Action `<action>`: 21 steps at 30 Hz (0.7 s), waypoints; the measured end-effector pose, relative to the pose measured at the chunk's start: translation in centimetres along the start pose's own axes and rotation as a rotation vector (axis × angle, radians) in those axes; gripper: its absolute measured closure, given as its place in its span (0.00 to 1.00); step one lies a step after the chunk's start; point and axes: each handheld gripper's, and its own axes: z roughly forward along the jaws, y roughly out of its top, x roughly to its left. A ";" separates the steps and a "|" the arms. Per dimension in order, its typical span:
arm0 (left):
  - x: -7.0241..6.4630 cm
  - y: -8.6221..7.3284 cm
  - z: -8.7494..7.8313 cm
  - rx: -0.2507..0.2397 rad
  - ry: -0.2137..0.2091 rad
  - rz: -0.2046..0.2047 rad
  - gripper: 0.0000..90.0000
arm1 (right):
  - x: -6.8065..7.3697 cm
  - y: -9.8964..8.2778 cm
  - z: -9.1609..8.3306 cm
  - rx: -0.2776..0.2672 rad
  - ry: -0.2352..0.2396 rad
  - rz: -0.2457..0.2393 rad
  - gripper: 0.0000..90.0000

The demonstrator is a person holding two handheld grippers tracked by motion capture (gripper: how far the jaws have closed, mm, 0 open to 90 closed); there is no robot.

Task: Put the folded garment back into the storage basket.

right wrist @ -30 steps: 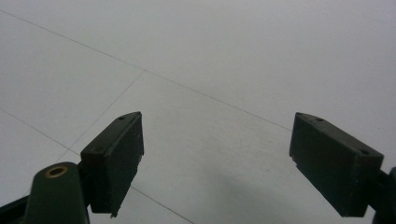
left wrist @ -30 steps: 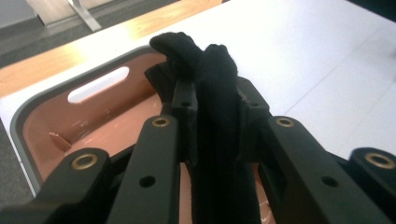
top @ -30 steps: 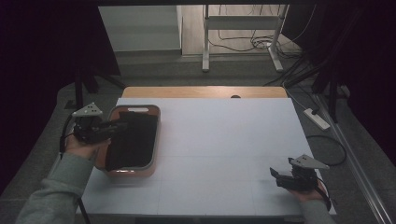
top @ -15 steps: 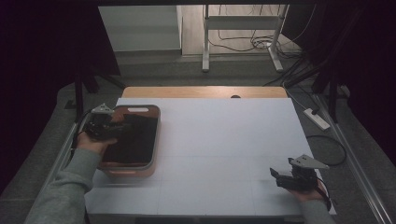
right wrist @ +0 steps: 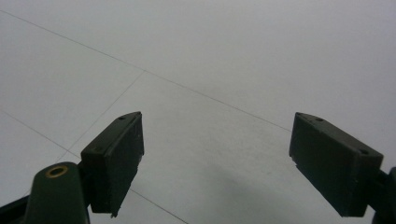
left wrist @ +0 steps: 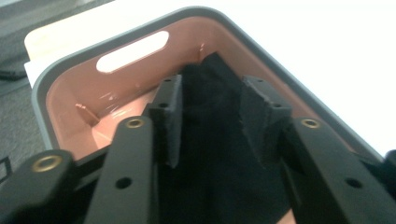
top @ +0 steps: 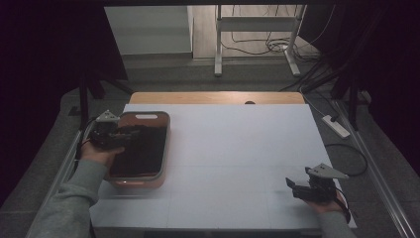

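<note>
A pink bin with a grey rim (top: 163, 148) stands at the table's left, and a black cloth (top: 141, 153) lies inside it. My left gripper (top: 126, 133) reaches over the bin's left wall. In the left gripper view the bin's rim (left wrist: 65, 65) curves around the black cloth (left wrist: 210, 154). The left gripper (left wrist: 212, 88) hangs just above that cloth; its jaws have just been opening and the pads stand apart, with the cloth loose below and between them. My right gripper (top: 292, 187) rests at the front right, and in its own view the right gripper (right wrist: 217, 135) stands wide open over bare table.
A white mat (top: 237, 148) covers the table, with a wooden strip (top: 213, 97) along the far edge. A metal stand (top: 257, 44) and cables lie on the floor beyond. A power strip (top: 336, 126) lies to the right of the table.
My left hand has shifted slightly right and sunk over the bin, and its jaws have parted from the black cloth. The right gripper has kept still.
</note>
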 end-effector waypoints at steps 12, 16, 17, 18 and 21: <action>-1.5 -0.3 -1.8 -0.062 0.004 -0.001 0.36 | 0.0 0.0 0.1 -0.002 -0.001 0.004 0.21; -2.3 -0.8 -2.2 -0.081 -0.023 0.001 0.35 | -0.1 -0.1 0.0 -0.005 0.008 0.007 0.20; -2.5 -0.9 -2.2 -0.082 -0.026 0.006 0.35 | -0.1 -0.2 -0.1 -0.005 0.009 0.008 0.20; -2.5 -0.9 -2.2 -0.082 -0.026 0.006 0.35 | -0.1 -0.2 -0.1 -0.005 0.009 0.008 0.20; -3.1 -1.2 -2.4 -0.093 -0.042 0.012 0.34 | -0.1 -0.2 -0.3 -0.014 0.016 0.006 0.20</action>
